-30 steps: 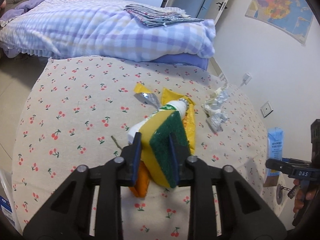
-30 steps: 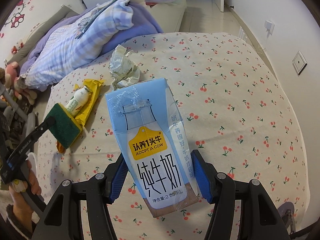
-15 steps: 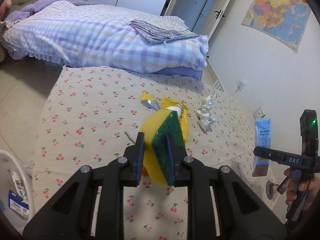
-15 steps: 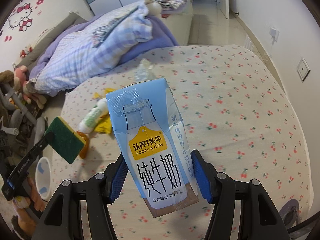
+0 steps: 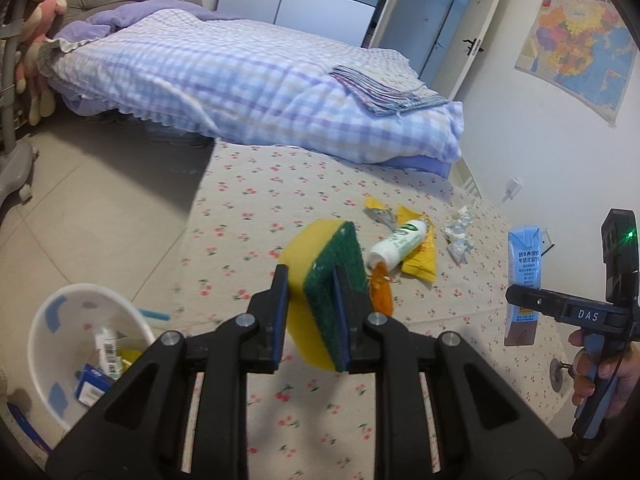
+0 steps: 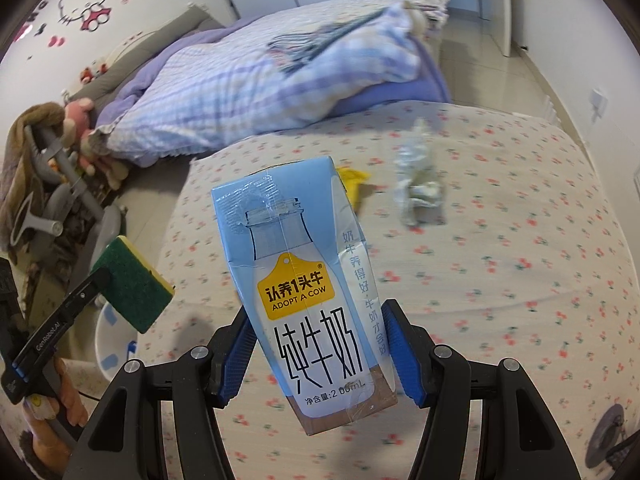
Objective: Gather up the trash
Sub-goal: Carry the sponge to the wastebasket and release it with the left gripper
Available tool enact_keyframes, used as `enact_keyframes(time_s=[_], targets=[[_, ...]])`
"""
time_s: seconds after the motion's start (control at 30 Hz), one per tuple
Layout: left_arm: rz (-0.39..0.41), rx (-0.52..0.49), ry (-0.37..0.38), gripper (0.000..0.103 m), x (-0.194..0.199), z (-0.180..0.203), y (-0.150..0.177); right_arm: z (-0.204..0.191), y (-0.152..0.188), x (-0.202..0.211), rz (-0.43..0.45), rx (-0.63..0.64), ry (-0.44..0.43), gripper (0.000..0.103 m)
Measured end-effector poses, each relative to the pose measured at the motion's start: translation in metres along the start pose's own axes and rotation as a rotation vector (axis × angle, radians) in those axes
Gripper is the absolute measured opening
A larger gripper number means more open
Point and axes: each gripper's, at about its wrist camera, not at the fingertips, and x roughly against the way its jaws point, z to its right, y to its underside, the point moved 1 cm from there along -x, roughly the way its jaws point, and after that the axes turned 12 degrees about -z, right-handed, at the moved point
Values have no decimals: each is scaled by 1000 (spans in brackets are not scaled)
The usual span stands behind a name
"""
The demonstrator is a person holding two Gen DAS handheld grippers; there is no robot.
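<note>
My left gripper (image 5: pixel 310 294) is shut on a yellow and green sponge (image 5: pixel 320 276), held above the cherry-print table (image 5: pixel 280 208). In the right wrist view the sponge (image 6: pixel 134 282) hangs at the left over the floor side. My right gripper (image 6: pixel 320 344) is shut on a light blue milk carton (image 6: pixel 304 276); that carton (image 5: pixel 524 276) shows at the right of the left wrist view. On the table lie a white bottle (image 5: pixel 398 242), a yellow wrapper (image 5: pixel 422 260), an orange scrap (image 5: pixel 380 296) and crumpled paper (image 5: pixel 460 232). A white bin (image 5: pixel 80 344) with trash stands on the floor at lower left.
A bed with a checked quilt (image 5: pixel 240 80) stands beyond the table. A grey stand (image 5: pixel 12 152) and soft toys are at far left. A map (image 5: pixel 576 48) hangs on the right wall. A person's hand (image 5: pixel 600 376) holds the right gripper's handle.
Both grippers rose and pulled back from the table toward the left, each keeping its load. The white bin came into the left wrist view. The bottle and wrapper now lie farther off.
</note>
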Motion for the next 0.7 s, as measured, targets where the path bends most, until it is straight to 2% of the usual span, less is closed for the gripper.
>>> enact_keyframes(time_s=[0.5, 0.7], targets=[[6, 134, -143, 23, 46, -102, 25, -116, -1, -41, -43, 144, -65, 63], [-10, 177, -191, 24, 52, -134, 36, -156, -1, -59, -66, 199, -83, 63]])
